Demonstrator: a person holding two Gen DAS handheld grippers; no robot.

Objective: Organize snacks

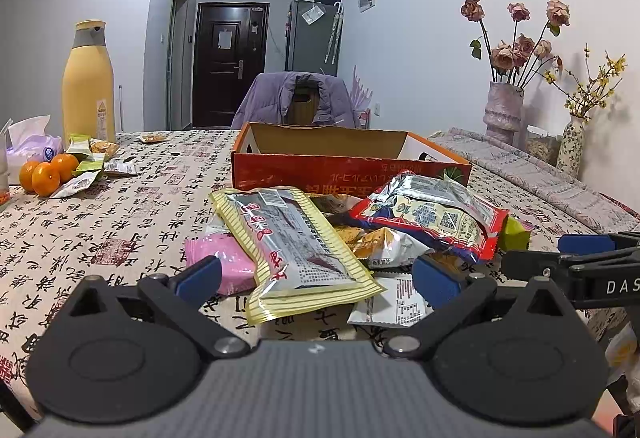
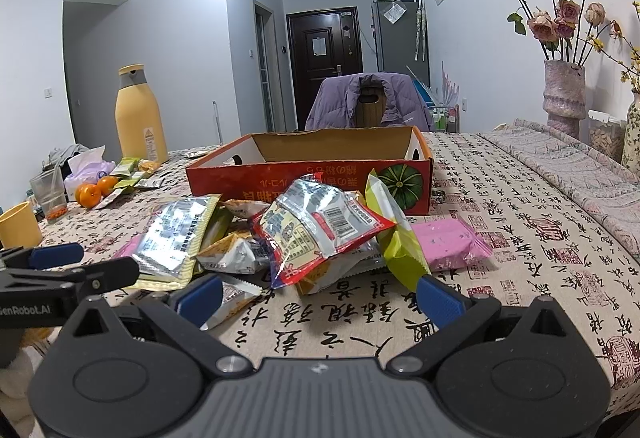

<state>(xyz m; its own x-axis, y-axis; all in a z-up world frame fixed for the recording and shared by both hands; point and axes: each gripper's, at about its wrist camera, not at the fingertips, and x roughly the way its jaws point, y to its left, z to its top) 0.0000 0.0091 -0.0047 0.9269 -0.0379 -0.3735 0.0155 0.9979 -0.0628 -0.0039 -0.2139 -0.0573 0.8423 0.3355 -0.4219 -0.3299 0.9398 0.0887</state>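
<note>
Right, you're pre-grasp | left gripper (image 1: pixel 316 278) and right gripper (image 2: pixel 320 296) jaws apart, empty | next: clamp yellow-edged packet (image 1: pixel 300 250), drop in cardboard box (image 1: pixel 352 166)

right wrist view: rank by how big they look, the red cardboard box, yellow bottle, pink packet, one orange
1. red cardboard box
2. yellow bottle
3. pink packet, though it lies nearer the camera than the bottle, so their order is unsure
4. orange, smallest and far back

"DAS" on right gripper (image 1: pixel 592 262), "GenRobot.AI" on left gripper (image 2: pixel 60 270)
</note>
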